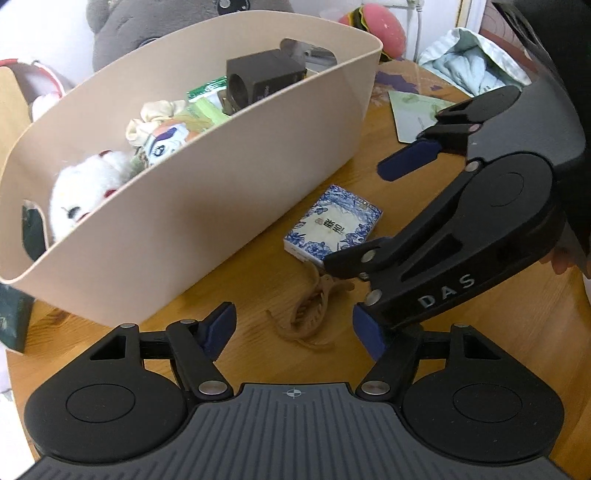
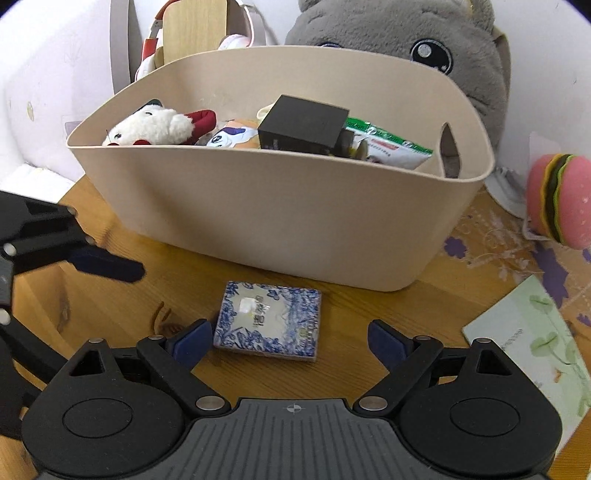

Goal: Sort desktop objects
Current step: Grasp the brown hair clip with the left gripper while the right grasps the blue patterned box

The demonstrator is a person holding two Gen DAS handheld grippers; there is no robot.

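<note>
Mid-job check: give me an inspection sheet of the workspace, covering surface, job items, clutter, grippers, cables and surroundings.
Surface: wooden table, patterned mat at its far right.
Job's things: beige bin holds a white plush, a black box and a green packet; blue-and-white box and tan hair claw lie on the table in front.
Clutter: green card, burger toy.
Grippers: left gripper open over the claw; right gripper open over the box.
Cables: white cable at the wall.
Surroundings: grey plush behind the bin.
</note>
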